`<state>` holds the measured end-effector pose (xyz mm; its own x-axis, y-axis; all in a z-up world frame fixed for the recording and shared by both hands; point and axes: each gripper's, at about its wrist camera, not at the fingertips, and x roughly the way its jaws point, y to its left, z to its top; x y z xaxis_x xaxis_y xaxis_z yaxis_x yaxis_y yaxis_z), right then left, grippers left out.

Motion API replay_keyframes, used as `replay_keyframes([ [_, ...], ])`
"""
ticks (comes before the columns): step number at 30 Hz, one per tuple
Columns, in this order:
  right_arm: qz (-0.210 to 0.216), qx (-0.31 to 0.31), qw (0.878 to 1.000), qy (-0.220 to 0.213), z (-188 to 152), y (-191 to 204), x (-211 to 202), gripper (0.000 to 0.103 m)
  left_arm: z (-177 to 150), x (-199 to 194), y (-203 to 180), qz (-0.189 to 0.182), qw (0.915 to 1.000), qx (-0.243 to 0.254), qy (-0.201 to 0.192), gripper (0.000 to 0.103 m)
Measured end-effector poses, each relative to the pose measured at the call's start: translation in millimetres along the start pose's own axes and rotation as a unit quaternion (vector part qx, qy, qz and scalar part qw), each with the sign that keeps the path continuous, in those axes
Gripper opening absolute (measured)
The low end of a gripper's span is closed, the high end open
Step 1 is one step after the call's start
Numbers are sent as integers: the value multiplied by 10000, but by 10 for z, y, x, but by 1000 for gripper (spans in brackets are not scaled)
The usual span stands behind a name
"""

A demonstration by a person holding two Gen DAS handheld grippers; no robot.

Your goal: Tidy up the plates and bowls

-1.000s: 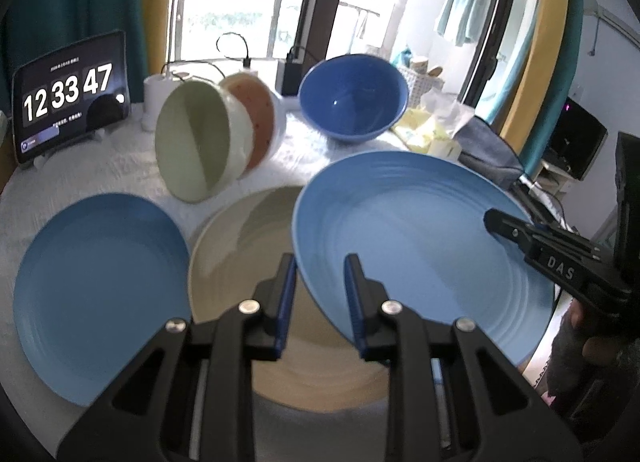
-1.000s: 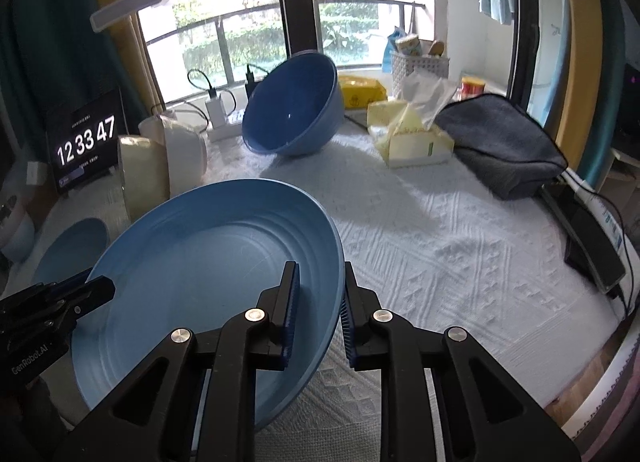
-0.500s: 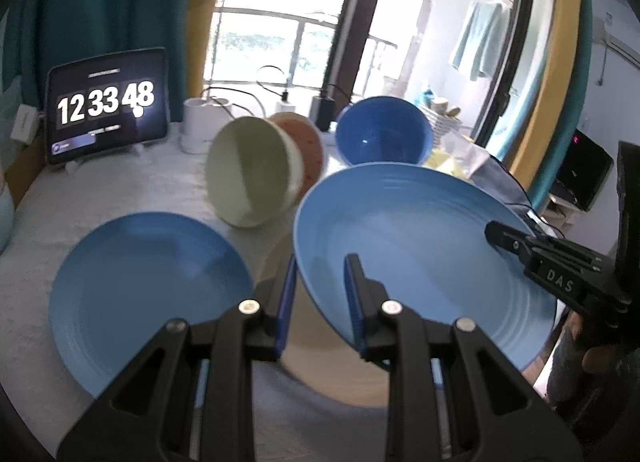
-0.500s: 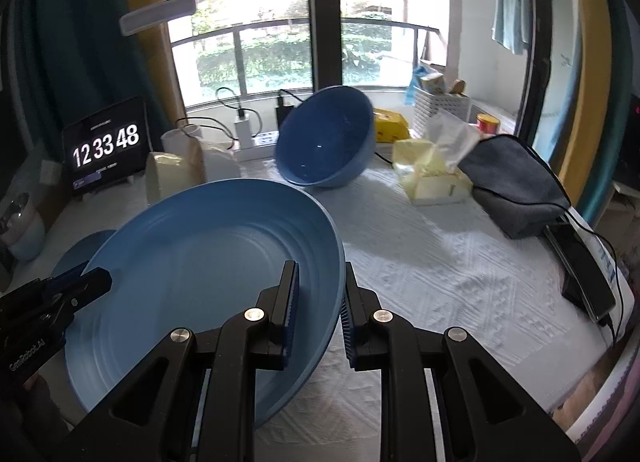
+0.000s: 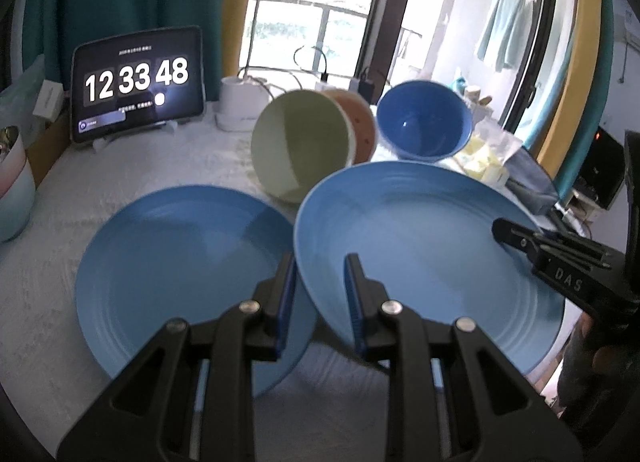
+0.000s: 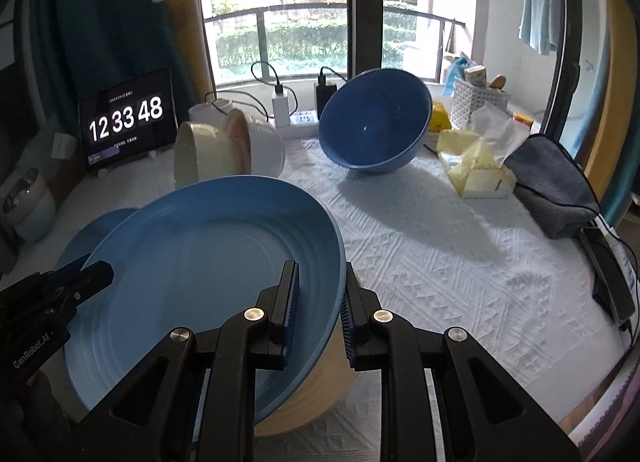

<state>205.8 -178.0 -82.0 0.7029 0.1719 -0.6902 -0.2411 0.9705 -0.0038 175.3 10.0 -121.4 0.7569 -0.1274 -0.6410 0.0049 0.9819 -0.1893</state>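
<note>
Both grippers hold one large blue plate (image 5: pixel 416 246) in the air, tilted. My left gripper (image 5: pixel 320 302) is shut on its near-left rim. My right gripper (image 6: pixel 318 310) is shut on the opposite rim of that plate (image 6: pixel 208 262). A second blue plate (image 5: pixel 176 266) lies flat on the table, partly under the held one; its edge shows in the right wrist view (image 6: pixel 96 222). A beige plate (image 6: pixel 320 394) lies under the held plate. A green bowl (image 5: pixel 300 150) and an orange bowl (image 5: pixel 356 118) lie on their sides. A dark blue bowl (image 6: pixel 376 126) stands tilted behind.
A tablet clock (image 5: pixel 136 82) stands at the back left. A pale cup (image 5: pixel 12 190) sits at the far left. A tissue pack (image 6: pixel 480 170), a grey cloth (image 6: pixel 556 186) and a phone (image 6: pixel 612 278) lie at the right. Chargers and cables (image 6: pixel 288 102) line the window sill.
Both grippers have carried the held blue plate leftward and upward, off the beige plate and over the flat blue plate.
</note>
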Motion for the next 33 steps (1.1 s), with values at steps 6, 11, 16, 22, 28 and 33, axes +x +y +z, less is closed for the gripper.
replay_keyframes([
  [6, -8, 69, 9998, 191, -76, -68, 120, 21, -43, 132, -83, 109, 9995, 166, 231, 25],
  [11, -38, 132, 9994, 329, -140, -139, 201, 22, -104, 238, -178, 244, 9980, 360, 449, 25],
  [16, -41, 178, 9988, 446, -210, -204, 261, 22, -146, 306, -245, 365, 9965, 453, 599, 27],
  [22, -59, 196, 9985, 503, -243, -234, 304, 23, -151, 312, -284, 439, 9958, 503, 626, 27],
  [28, -115, 371, 9978, 542, -226, -344, 305, 24, -120, 254, -288, 487, 9964, 483, 497, 31],
  [33, -197, 329, 9985, 403, -193, -340, 227, 25, -105, 210, -244, 444, 9974, 347, 444, 35],
])
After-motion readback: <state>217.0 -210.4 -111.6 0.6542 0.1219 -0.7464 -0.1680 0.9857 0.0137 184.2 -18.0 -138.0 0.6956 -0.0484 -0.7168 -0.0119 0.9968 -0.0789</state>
